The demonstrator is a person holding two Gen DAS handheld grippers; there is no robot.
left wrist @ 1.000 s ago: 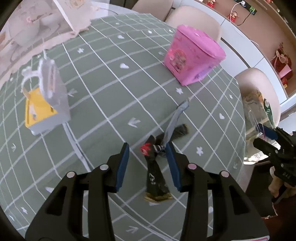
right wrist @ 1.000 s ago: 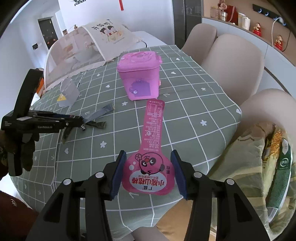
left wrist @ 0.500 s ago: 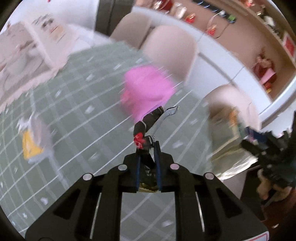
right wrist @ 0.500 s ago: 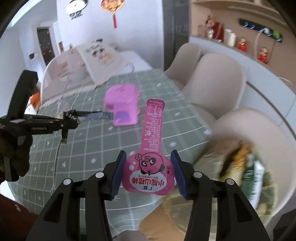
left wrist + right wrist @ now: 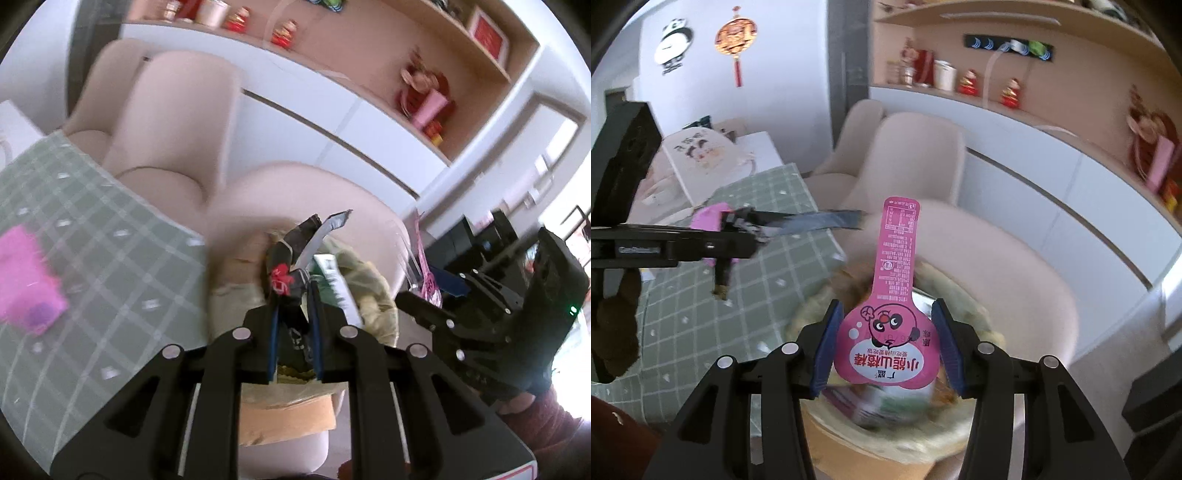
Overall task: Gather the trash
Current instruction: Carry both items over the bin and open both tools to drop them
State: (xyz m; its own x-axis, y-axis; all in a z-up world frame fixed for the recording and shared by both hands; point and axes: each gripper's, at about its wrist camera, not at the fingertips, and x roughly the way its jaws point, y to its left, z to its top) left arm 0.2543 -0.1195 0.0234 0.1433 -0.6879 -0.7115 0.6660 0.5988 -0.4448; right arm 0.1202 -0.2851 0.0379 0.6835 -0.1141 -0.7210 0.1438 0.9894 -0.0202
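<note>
The left gripper (image 5: 293, 334) has its jaws pinched tight on a dark wrapper (image 5: 286, 273) with a thin silver strip, and the right gripper (image 5: 886, 343) has its jaws closed on the round end of a pink wrapper (image 5: 892, 314); both hang in the air over the trash bag (image 5: 945, 428) on the chair (image 5: 1015, 280), off the edge of the green surface (image 5: 713, 317). These wrappers look light, thin and floppy, maybe a bit slippery, so the best place to hold them is near one end. Each long wrapper points away from its jaws, the pink one with its narrow end farthest out.
</note>
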